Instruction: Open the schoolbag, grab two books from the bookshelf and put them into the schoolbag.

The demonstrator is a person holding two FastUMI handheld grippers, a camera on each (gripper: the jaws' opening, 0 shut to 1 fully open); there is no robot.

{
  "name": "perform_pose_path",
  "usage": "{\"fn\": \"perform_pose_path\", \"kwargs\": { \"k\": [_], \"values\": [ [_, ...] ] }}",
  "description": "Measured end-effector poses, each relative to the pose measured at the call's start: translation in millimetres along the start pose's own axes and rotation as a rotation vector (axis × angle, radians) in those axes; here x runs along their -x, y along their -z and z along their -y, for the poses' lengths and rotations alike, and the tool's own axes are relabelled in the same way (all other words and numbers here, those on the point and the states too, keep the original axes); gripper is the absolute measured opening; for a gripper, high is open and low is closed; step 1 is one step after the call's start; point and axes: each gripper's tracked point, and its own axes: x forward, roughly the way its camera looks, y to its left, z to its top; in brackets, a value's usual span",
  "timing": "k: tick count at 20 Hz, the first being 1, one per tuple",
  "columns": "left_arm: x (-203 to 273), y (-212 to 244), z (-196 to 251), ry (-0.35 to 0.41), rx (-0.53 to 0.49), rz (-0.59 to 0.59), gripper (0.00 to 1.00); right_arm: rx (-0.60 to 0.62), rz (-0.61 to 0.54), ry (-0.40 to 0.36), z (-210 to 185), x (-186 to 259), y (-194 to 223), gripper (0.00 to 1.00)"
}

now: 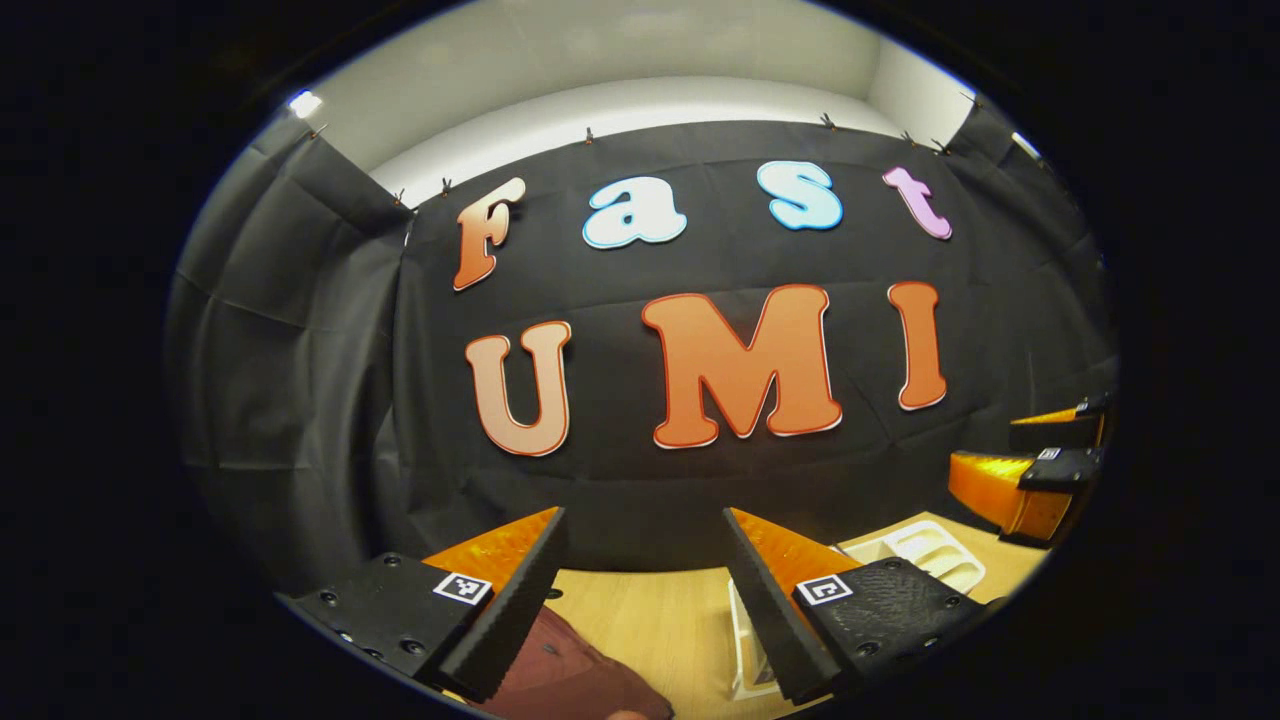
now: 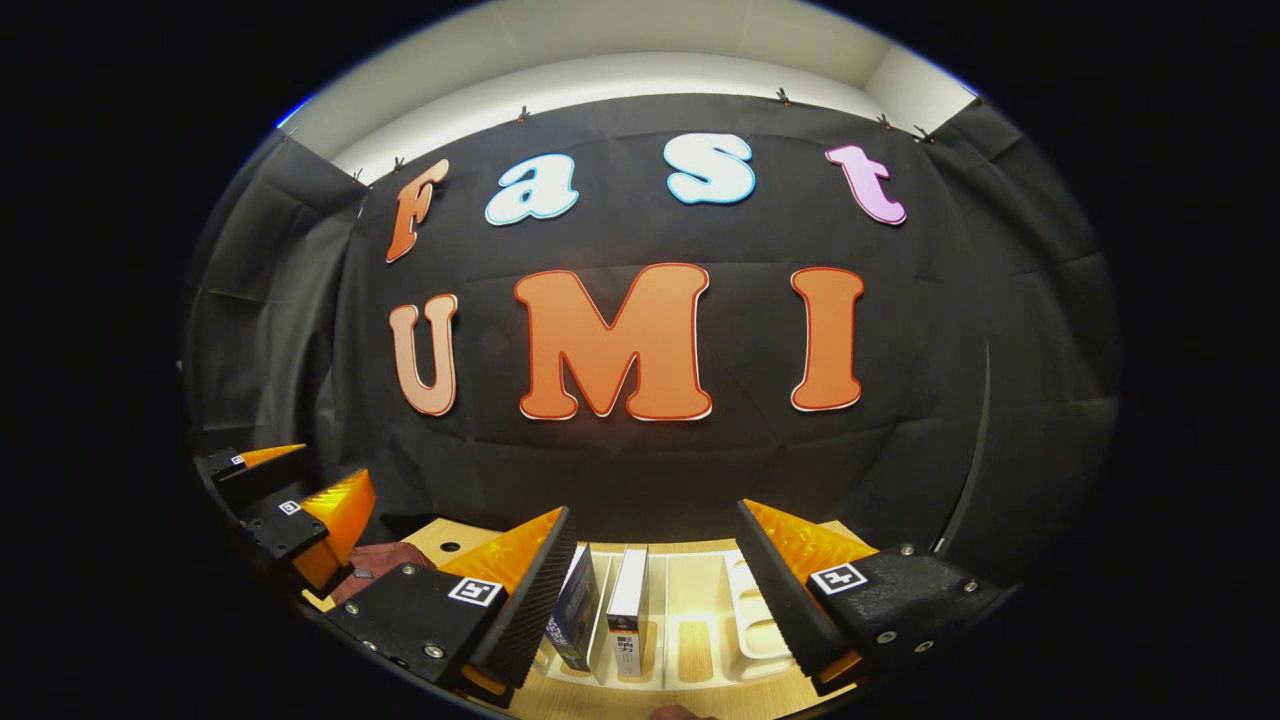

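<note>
My left gripper [image 1: 643, 515] is held open over the wooden table [image 1: 640, 620], nothing between its fingers. Just below it, at the bottom edge, lies the maroon schoolbag [image 1: 560, 670]; whether it is open is hidden. My right gripper [image 2: 655, 510] is also open and hovers above a white slotted bookshelf [image 2: 700, 610]. Two books stand upright in the rack's left slots: a dark blue book [image 2: 575, 610] and a white book [image 2: 628, 605]. The dark blue book stands close to the right gripper's left finger, apart from it. The right gripper [image 1: 985, 443] shows at the far right of the left gripper view.
The rack's white end [image 1: 920, 555] lies on the table right of my left gripper. The left gripper [image 2: 335, 465] appears at the left of the right gripper view, over the maroon bag [image 2: 375, 565]. Black cloth walls close the booth behind and at both sides.
</note>
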Motion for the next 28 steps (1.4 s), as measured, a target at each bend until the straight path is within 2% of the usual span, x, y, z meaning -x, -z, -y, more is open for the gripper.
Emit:
{"fn": "perform_pose_path", "kwargs": {
  "k": [1, 3, 4, 6, 10, 14, 18, 22, 28],
  "values": [
    [-1, 9, -1, 0.0, -0.015, -0.017, 0.97, -0.001, -0.003, -0.001, 0, 0, 1, 0.96],
    [0, 28, -6, 0.001, -0.051, -0.062, 0.95, -0.001, -0.011, -0.001, 1, 0, 4, 0.95],
    [0, 37, -7, 0.002, -0.077, -0.079, 0.94, 0.0, -0.014, -0.002, 0, 1, 5, 1.0],
    [3, 56, -9, 0.009, -0.139, -0.116, 0.94, 0.004, -0.021, 0.001, 0, 0, 7, 0.95],
    [11, 115, -8, 0.043, -0.244, -0.224, 0.94, 0.008, -0.044, 0.011, 3, -1, 14, 0.96],
    [22, 173, -10, 0.076, -0.419, -0.307, 0.96, 0.017, -0.07, 0.026, 6, 1, 25, 0.96],
    [41, 237, -11, 0.129, -0.52, -0.411, 0.96, 0.03, -0.097, 0.034, 6, 4, 32, 0.96],
    [64, 300, -16, 0.163, -0.59, -0.564, 0.96, 0.042, -0.118, 0.037, 3, 4, 38, 0.95],
    [98, 347, -14, 0.226, -0.638, -0.677, 0.98, 0.052, -0.135, 0.034, -1, 9, 43, 0.95]
  ]
}}
